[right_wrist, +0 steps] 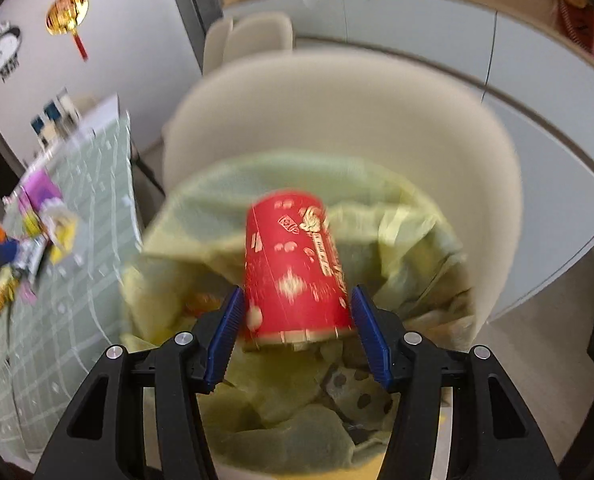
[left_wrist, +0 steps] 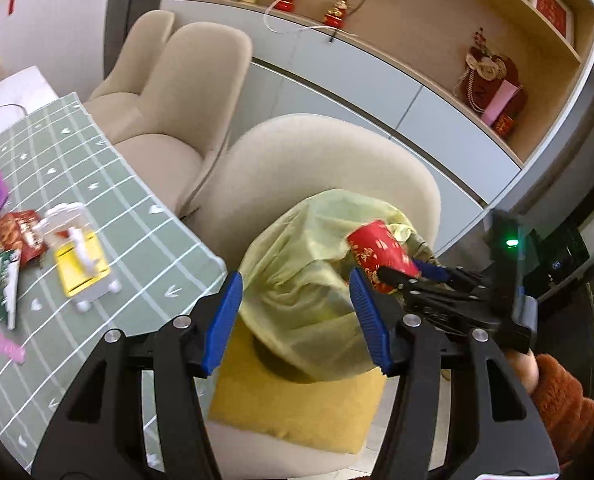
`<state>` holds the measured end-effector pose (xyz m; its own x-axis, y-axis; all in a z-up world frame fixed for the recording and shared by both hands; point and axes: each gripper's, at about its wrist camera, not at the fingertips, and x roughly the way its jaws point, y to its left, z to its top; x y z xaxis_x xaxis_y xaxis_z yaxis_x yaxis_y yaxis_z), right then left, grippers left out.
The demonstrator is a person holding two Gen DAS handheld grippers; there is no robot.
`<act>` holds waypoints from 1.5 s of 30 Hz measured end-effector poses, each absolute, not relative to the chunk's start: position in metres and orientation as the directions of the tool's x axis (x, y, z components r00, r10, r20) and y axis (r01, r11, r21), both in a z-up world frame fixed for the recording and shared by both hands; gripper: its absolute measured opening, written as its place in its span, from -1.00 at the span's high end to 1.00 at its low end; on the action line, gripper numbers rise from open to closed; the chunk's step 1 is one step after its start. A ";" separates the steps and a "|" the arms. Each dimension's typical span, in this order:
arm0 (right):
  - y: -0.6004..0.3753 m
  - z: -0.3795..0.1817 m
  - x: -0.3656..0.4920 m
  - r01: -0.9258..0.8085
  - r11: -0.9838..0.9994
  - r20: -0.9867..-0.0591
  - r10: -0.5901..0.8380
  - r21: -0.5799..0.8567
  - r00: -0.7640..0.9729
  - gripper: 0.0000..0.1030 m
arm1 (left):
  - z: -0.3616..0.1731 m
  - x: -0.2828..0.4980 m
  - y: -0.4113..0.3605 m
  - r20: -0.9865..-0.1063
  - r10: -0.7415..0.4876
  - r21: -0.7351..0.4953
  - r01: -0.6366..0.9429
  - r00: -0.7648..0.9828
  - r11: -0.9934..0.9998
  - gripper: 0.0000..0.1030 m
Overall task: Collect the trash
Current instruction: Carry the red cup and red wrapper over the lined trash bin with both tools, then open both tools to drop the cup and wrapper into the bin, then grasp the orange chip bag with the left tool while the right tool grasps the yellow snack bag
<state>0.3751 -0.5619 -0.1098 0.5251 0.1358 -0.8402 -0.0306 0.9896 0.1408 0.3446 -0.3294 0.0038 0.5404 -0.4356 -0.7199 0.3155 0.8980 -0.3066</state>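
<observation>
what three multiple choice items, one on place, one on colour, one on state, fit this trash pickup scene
1. Where does the trash bag sit?
A. on a chair
B. on the table
C. on the floor

2. What colour is the cup?
A. blue
B. red with gold print
C. plain white

3. How do the jaws of the right gripper stand?
A. wide apart and empty
B. shut tight together
C. one on each side of the cup

Answers:
1 A, the bag rests on a yellow cushion on the chair.
2 B, both views show red with gold marks.
3 C, the cup fills the gap between the blue pads above the bag.
</observation>
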 end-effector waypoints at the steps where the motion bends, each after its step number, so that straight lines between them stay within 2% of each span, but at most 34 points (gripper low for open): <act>1: -0.561 -0.115 0.377 -0.027 0.991 -0.849 0.128 0.133 0.512 -0.02 | 0.004 0.342 -0.324 -0.721 -0.431 -0.304 0.311 0.543 0.900 -0.03; 5: -0.557 -0.116 0.376 -0.015 0.992 -0.850 0.115 0.125 0.515 -0.03 | 0.005 0.335 -0.309 -0.724 -0.414 -0.297 0.293 0.552 0.909 -0.03; 9: -0.562 -0.106 0.364 0.002 0.980 -0.808 0.164 0.200 0.566 -0.15 | 0.000 0.327 -0.290 -0.731 -0.406 -0.298 0.279 0.548 0.913 -0.03; 13: -0.556 -0.089 0.347 0.038 0.987 -0.774 0.099 0.158 0.625 -0.32 | -0.005 0.318 -0.266 -0.734 -0.399 -0.296 0.269 0.550 0.916 -0.04; 19: -0.525 -0.056 0.324 0.029 0.990 -0.716 0.078 0.137 0.694 -0.33 | -0.012 0.303 -0.204 -0.731 -0.341 -0.281 0.194 0.591 0.940 -0.04; 23: -0.480 -0.033 0.308 -0.040 0.990 -0.688 0.123 0.135 0.715 -0.34 | -0.012 0.289 -0.144 -0.719 -0.266 -0.266 0.100 0.642 0.959 -0.04; 28: -0.418 -0.020 0.298 -0.132 0.975 -0.656 0.219 0.181 0.722 -0.34 | -0.010 0.271 -0.049 -0.701 -0.117 -0.227 -0.064 0.704 0.972 -0.04; 32: -0.358 -0.021 0.299 -0.199 0.961 -0.671 0.277 0.193 0.688 -0.34 | -0.012 0.263 0.035 -0.690 -0.024 -0.219 -0.176 0.723 0.960 -0.04; 35: -0.319 -0.023 0.296 -0.221 0.961 -0.679 0.273 0.164 0.682 -0.34 | -0.018 0.263 0.101 -0.680 0.014 -0.246 -0.246 0.733 0.937 -0.13; 38: -0.283 -0.029 0.290 -0.242 0.959 -0.694 0.274 0.146 0.666 -0.34 | -0.029 0.278 0.158 -0.674 -0.022 -0.289 -0.236 0.738 0.928 -0.17; 42: -0.249 -0.039 0.283 -0.272 0.957 -0.723 0.260 0.103 0.640 -0.34 | -0.037 0.310 0.209 -0.664 -0.021 -0.194 -0.145 0.748 0.970 -0.17; 45: -0.231 -0.050 0.277 -0.285 0.955 -0.746 0.252 0.087 0.617 -0.34 | -0.051 0.340 0.227 -0.694 -0.037 -0.129 -0.074 0.719 0.989 -0.17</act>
